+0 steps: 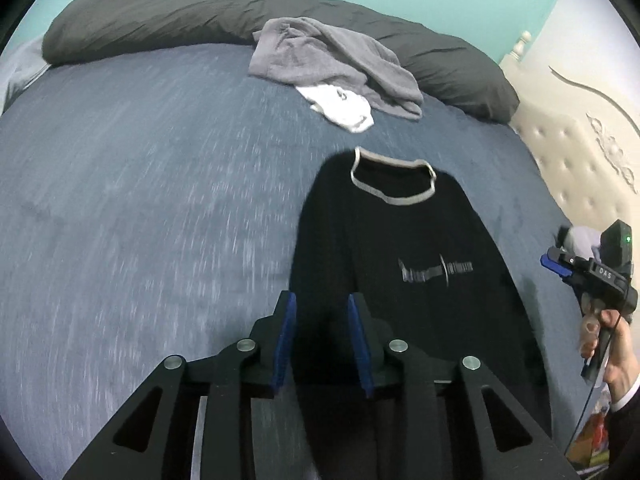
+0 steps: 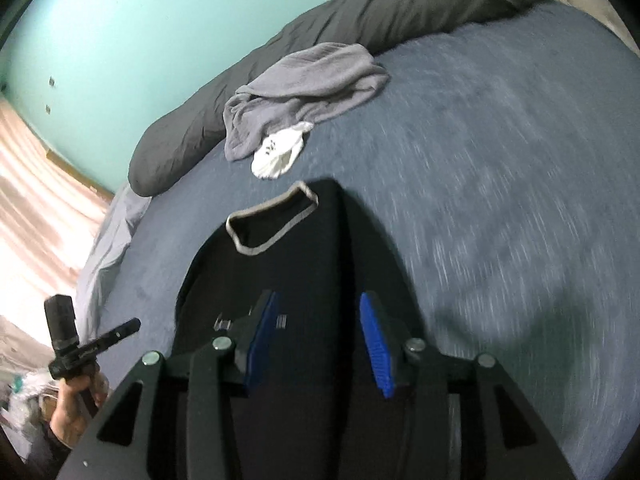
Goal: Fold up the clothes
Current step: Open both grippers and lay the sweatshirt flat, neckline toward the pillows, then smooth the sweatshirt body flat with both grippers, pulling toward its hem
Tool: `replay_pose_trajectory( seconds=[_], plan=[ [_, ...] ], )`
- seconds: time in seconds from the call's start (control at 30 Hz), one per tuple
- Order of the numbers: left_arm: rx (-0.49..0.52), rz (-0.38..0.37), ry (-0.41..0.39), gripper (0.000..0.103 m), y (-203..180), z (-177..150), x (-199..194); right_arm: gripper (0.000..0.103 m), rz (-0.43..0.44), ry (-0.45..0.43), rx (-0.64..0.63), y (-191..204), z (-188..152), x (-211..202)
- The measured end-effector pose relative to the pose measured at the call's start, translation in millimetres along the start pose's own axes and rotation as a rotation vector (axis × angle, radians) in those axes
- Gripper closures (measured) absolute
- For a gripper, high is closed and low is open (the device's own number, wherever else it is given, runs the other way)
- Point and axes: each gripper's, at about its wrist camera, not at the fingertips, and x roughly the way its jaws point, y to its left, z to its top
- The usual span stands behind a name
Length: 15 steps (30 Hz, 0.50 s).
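Note:
A black sweater (image 1: 400,240) with a pale grey collar lies flat on the blue bedspread (image 1: 140,200), collar away from me; a small grey print runs across its chest. My left gripper (image 1: 320,308) is open above the sweater's lower left edge, nothing pinched between its blue pads. The right gripper (image 1: 551,265) shows at the far right, held in a hand (image 1: 616,356) beside the sweater's right side. In the right wrist view, my right gripper (image 2: 319,300) stands open over the sweater (image 2: 280,248), and the left gripper (image 2: 130,326) is off to the lower left.
A crumpled grey garment (image 1: 332,68) and white socks (image 1: 340,108) lie beyond the collar. A dark grey rolled duvet (image 1: 160,20) runs along the far edge. A cream tufted headboard (image 1: 580,152) borders the right. Bare blue bedspread (image 2: 500,200) spreads right of the sweater.

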Motion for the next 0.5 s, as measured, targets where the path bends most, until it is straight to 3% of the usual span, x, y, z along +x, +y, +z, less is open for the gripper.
replay_pose_trajectory(
  seconds=[0.13, 0.27, 0.5],
  plan=[
    [-0.013, -0.011, 0.009, 0.073, 2, -40, -27, 0.059, -0.009, -0.028, 0.067, -8, -43, -31],
    [-0.025, -0.008, 0.016, 0.073, 2, -79, -42, 0.058, -0.044, -0.039, 0.052, -5, -80, -51],
    [-0.076, -0.040, 0.054, 0.073, 4, -138, -53, 0.058, -0.011, -0.078, 0.122, -5, -138, -78]
  ],
)
